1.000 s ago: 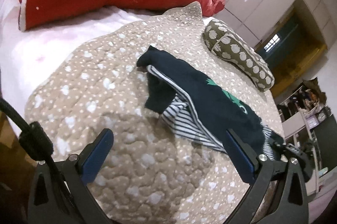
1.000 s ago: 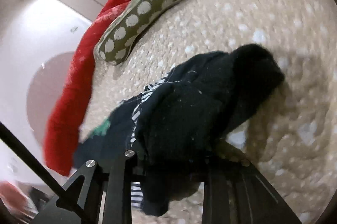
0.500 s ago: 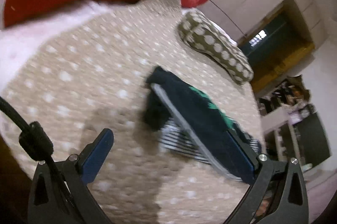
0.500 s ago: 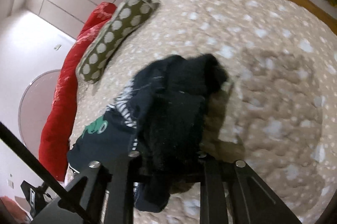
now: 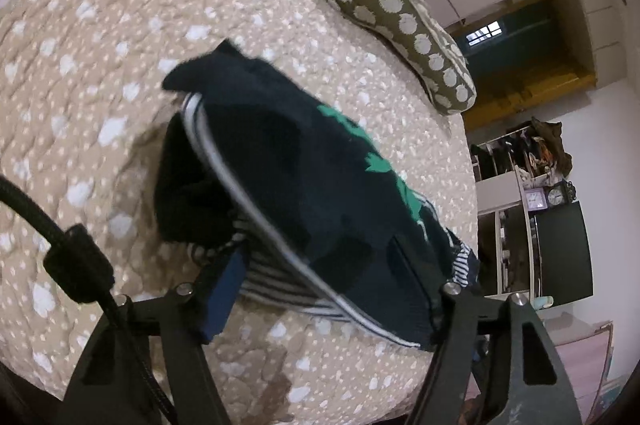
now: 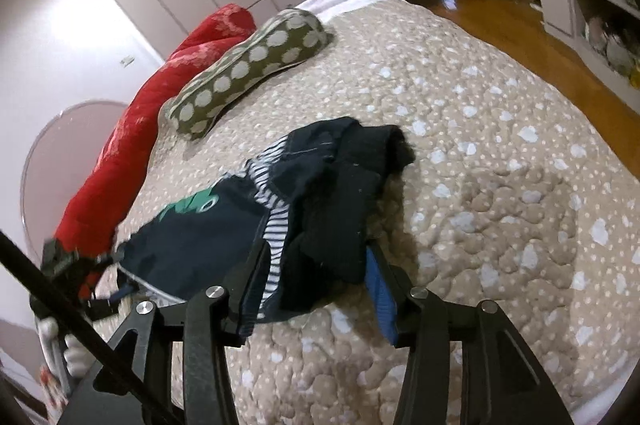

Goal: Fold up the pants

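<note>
Dark navy pants (image 5: 296, 177) with a green print and a striped lining lie bunched on a beige quilted bed cover (image 5: 100, 37). My left gripper (image 5: 320, 289) is partly closed around one end of the pants, with cloth between its blue pads; whether the pads press the cloth does not show. The pants also show in the right wrist view (image 6: 312, 193). My right gripper (image 6: 316, 277) has its jaws parted, with the other end of the pants draped between and over them. The left gripper (image 6: 76, 273) shows at the far end in the right wrist view.
An olive pillow with white dots (image 5: 400, 21) (image 6: 248, 65) and a red pillow (image 6: 152, 121) lie at the far side of the bed. Shelves and a wood floor (image 6: 520, 25) lie beyond the bed edge.
My left gripper has moved onto the pants and narrowed around their end. My right gripper's jaws have opened from a tight hold, and the pants are spread out longer.
</note>
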`<state>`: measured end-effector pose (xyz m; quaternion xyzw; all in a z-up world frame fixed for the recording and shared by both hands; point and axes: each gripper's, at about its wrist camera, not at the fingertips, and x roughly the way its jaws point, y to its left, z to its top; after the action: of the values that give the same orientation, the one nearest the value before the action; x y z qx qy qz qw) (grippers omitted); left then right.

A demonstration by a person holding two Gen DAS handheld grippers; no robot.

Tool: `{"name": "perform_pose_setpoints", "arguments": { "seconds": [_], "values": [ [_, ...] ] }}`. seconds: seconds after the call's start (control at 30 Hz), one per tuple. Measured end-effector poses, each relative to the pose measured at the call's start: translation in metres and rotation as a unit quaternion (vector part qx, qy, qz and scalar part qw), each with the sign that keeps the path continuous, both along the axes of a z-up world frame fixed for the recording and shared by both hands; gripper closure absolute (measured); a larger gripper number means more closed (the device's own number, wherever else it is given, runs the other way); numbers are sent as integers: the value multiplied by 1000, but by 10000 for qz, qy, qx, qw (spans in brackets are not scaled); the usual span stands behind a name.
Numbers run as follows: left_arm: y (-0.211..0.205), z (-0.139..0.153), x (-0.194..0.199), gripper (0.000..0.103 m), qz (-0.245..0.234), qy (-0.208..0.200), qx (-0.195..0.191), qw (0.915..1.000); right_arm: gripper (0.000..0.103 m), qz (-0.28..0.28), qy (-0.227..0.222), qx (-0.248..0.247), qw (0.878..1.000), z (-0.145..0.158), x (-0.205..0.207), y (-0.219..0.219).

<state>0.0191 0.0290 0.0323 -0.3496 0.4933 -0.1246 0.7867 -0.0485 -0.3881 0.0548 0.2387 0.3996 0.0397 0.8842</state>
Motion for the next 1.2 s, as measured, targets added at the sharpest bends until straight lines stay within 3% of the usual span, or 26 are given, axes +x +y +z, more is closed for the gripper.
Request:
{"name": "perform_pose_setpoints", "arguments": {
  "seconds": [0.2,0.3,0.47,0.5,0.53,0.63,0.7,0.9,1.1,1.2],
  "values": [
    [14,13,-17,33,160,-126,9,9998,46,182,146,352,9991,-15,3,9],
    [13,8,-2,33,121,31,50,9999,46,291,187,415,9985,-22,3,16],
    [7,1,26,34,16,66,25,10000,46,779,-145,310,9964,-8,-4,34],
    [5,0,29,48,-7,70,20,10000,46,961,-235,226,9948,-3,-5,39],
    [2,-1,33,70,-65,110,0,9999,45,1081,-284,156,9936,-1,-6,44],
    [-7,-3,36,86,-184,176,13,9997,40,1528,-433,-264,9870,4,-6,67],
    [-11,0,34,89,-242,83,-21,9997,35,1806,-484,-647,9802,1,-3,85],
    [-10,25,21,91,-373,-282,-212,9987,35,2089,-693,-1614,9620,1,0,120],
    [-11,38,13,91,-358,-466,-183,9981,35,1686,-748,-1824,9658,10,-18,102],
    [-12,39,10,91,-350,-508,-220,9979,35,1928,-1018,-2111,9528,19,-37,111]
  ]
}}
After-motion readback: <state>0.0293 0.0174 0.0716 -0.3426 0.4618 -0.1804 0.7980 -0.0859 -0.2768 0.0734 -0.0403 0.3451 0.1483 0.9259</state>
